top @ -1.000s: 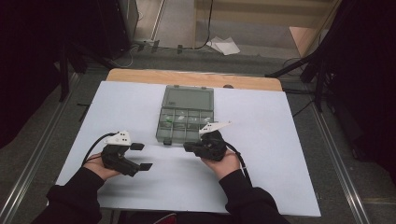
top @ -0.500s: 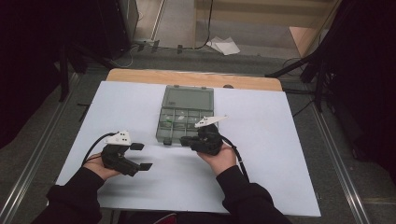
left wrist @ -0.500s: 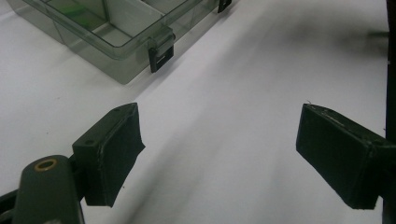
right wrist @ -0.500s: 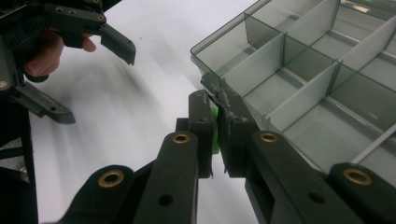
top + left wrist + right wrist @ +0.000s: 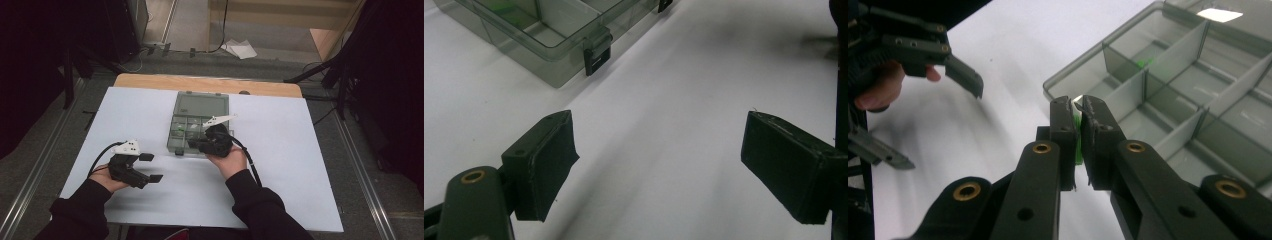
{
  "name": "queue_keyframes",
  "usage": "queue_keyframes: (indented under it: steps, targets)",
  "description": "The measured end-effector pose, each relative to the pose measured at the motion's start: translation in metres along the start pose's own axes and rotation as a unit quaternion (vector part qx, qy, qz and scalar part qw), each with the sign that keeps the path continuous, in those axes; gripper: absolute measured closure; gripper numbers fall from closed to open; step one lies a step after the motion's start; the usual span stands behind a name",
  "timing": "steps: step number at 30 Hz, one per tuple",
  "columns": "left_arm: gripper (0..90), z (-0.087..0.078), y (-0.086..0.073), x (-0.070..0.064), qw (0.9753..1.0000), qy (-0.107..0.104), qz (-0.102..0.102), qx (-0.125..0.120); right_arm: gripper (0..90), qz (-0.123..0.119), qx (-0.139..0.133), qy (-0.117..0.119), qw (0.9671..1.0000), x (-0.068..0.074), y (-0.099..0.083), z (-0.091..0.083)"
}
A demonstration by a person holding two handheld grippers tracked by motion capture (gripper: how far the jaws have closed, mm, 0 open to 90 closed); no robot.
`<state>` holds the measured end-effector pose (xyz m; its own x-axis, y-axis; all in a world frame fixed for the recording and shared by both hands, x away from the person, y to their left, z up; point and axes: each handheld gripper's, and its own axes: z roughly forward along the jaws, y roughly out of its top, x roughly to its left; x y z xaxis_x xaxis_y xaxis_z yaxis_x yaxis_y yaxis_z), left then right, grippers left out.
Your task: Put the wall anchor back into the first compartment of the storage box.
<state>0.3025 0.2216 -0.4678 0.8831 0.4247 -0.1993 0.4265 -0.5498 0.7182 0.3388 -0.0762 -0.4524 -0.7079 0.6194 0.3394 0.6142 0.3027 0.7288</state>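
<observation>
Jaws of the right gripper are pinched on a thin green piece at the near edge of the clear compartment box; the left gripper rests spread wide, empty, near the box's latch

white table, grey floor, crumpled paper, dark surroundings.

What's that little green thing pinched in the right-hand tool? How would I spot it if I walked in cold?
Start at the white table and find the clear grey compartment box in its middle. At the box's near edge is the right gripper, jaws closed. Squeezed between them is a thin bright green piece, the one vivid colour against black jaws; another green bit lies loose in a compartment.
</observation>
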Motion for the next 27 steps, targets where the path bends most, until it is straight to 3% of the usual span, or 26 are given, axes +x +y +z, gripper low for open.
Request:
queue_keyframes:
  steps: [27]
  targets:
    - [13.8,-0.001,-0.001,0.002,0.9999,-0.004,-0.009,0.002,85.5,0.016,-0.006,-0.028,0.9995,-0.018,0.031,0.032]
